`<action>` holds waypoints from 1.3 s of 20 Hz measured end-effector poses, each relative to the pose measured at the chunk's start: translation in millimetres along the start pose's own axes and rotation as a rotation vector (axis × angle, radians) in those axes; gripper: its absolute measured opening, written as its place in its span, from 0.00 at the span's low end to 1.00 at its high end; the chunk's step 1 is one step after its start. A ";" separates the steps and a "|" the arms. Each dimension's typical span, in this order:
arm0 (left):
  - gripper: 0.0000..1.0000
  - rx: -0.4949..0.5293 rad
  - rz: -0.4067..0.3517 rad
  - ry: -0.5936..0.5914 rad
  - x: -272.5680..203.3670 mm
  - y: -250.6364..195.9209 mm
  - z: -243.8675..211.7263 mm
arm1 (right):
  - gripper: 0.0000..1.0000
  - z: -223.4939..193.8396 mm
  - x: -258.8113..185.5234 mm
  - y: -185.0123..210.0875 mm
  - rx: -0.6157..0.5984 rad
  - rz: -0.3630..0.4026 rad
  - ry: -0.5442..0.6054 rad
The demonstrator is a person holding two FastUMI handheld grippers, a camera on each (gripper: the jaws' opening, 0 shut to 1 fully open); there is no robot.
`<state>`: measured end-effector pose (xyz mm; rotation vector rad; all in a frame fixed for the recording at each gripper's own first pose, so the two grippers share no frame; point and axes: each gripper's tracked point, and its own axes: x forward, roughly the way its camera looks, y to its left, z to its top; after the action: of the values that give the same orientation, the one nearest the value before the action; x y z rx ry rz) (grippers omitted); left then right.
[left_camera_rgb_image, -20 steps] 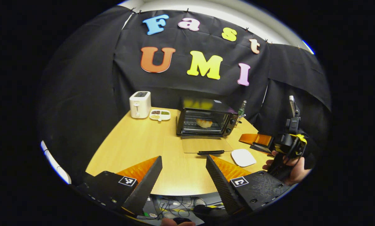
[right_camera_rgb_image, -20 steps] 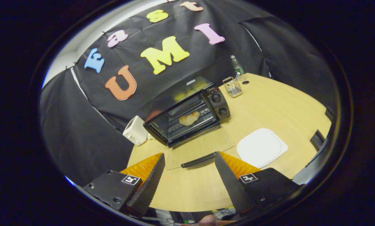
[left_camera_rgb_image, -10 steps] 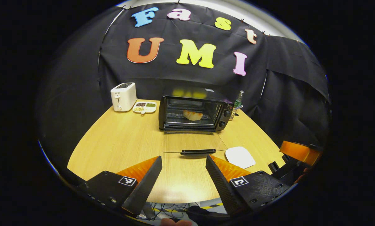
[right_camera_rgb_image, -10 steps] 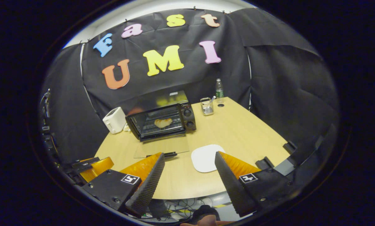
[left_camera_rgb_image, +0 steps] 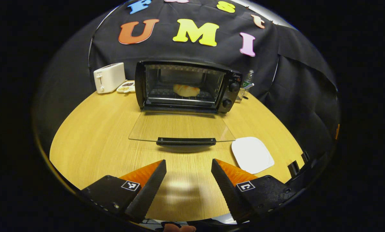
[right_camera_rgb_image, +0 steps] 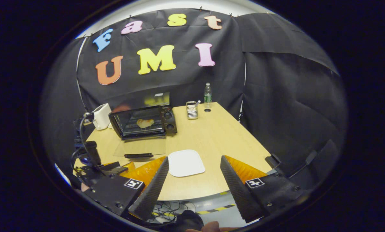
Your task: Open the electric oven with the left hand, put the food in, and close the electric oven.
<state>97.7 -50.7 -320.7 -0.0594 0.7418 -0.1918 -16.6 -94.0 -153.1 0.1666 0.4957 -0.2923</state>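
The black electric oven stands at the back of the wooden table. Its glass door lies folded down flat, with the black handle at the near edge. A bread roll rests on the rack inside. My left gripper is open with nothing between its fingers, a short way in front of the handle. In the right gripper view the oven with the roll sits far off to the left. My right gripper is open, back over the table's near edge. The left gripper shows at the lower left.
A white plate lies right of the door handle. A white toaster and a snack dish stand left of the oven. A bottle and a glass holder stand to its right. Cables lie on the floor below.
My left gripper has moved forward and lower, closing on the open door's handle. My right gripper has drawn back to the table's near edge. Both stay open.
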 end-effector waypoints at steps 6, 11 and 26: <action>0.93 -0.030 0.080 0.066 51.6 -0.5 -13.1 | 0.97 0.2 11.0 -28.8 0.006 -0.017 0.063; 0.93 0.002 0.133 0.120 74.7 6.8 -23.8 | 0.97 7.9 26.4 -44.0 0.021 -0.021 0.082; 0.94 0.070 0.118 -0.006 53.6 1.7 49.6 | 0.97 17.6 30.4 -5.9 0.077 0.074 0.081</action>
<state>170.2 -60.2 -320.1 0.0507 0.7301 -0.1049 14.8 -110.7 -153.3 0.2717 0.5578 -0.2326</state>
